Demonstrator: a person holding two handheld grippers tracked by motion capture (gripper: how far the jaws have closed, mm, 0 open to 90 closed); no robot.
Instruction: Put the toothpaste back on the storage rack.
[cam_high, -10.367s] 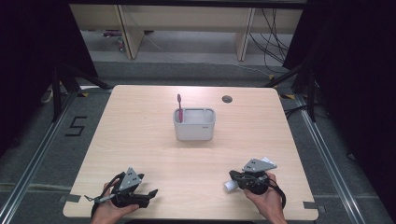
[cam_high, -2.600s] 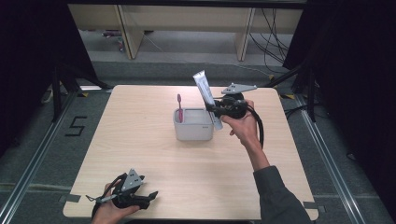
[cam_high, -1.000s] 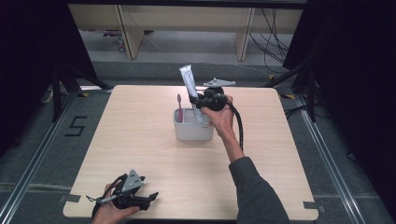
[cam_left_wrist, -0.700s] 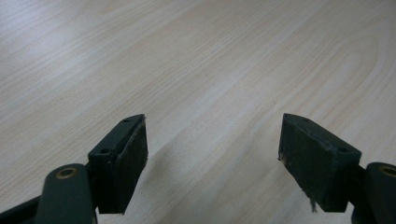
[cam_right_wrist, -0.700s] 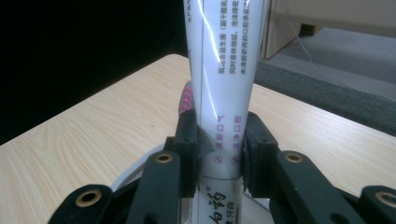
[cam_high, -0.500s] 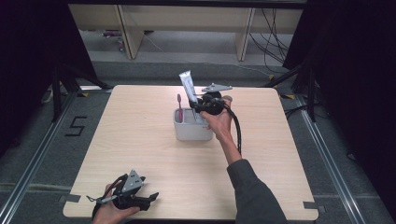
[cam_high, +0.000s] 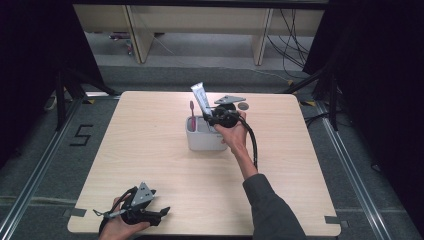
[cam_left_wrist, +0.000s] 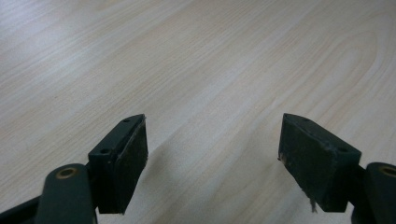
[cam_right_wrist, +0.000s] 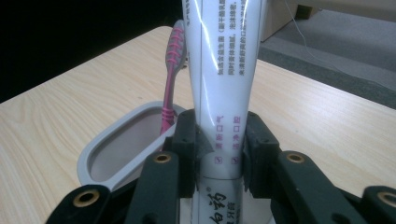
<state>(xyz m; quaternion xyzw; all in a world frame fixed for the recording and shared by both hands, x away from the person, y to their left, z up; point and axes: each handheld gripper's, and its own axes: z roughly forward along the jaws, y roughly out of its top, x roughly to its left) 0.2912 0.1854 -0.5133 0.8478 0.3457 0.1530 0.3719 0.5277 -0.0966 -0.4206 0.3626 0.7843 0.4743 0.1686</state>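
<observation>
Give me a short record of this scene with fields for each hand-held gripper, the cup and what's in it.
Table: light wood table
Cup: grey cup, mid-table toward the far side
In cup: pink toothbrush, standing upright
Right hand-held gripper: shut on toothpaste tube, held upright over the cup
Left hand-held gripper: open, holding nothing, low at the near edge

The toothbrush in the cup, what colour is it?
Pink. The toothbrush shows best in the right gripper view.
</observation>
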